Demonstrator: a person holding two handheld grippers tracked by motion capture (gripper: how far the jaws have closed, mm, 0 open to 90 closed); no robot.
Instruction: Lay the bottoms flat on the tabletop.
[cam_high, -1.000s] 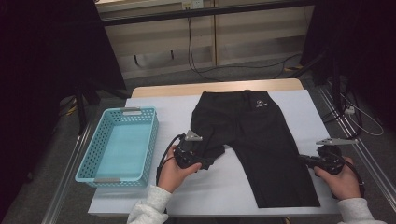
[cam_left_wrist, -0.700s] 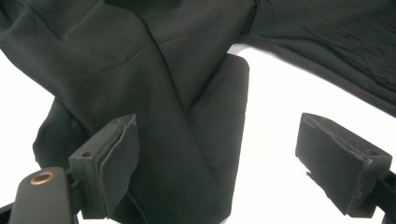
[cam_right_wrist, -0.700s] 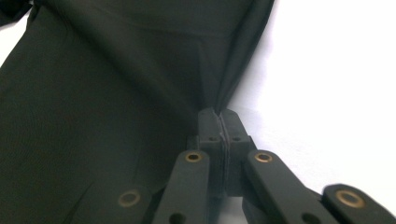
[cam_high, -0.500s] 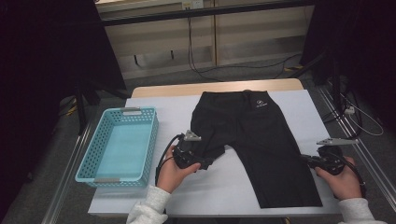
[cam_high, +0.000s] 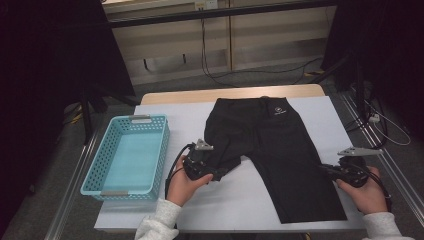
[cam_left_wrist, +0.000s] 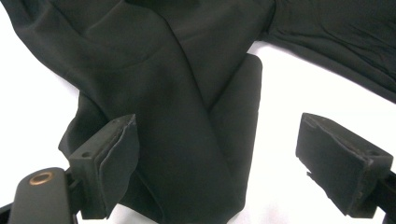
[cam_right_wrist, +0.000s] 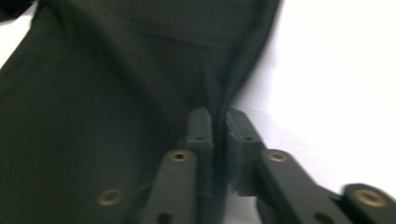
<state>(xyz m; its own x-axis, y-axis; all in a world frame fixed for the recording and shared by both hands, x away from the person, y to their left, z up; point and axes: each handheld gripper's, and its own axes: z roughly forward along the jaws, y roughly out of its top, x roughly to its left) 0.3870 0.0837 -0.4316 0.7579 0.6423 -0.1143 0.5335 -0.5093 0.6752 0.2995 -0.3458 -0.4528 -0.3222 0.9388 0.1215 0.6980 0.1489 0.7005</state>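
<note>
Shorts (cam_high: 272, 150) flat at table (cam_high: 325, 115) centre from above, waistband toward 12 o'clock, left leg folded under toward 7 o'clock beside left gripper (cam_high: 216, 175). Left gripper view: jaws wide apart astride folded leg (cam_left_wrist: 196, 140). Right gripper view: right gripper (cam_right_wrist: 218, 126) clamped on outer hem (cam_right_wrist: 229, 88); likely mid-fold, next needing left closure.

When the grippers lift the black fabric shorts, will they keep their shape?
Probably not. The black fabric shorts look floppy: one leg already lies folded and creased. They seem thin and light, so they would likely drape and sag from the right gripper, shut on an edge.
</note>
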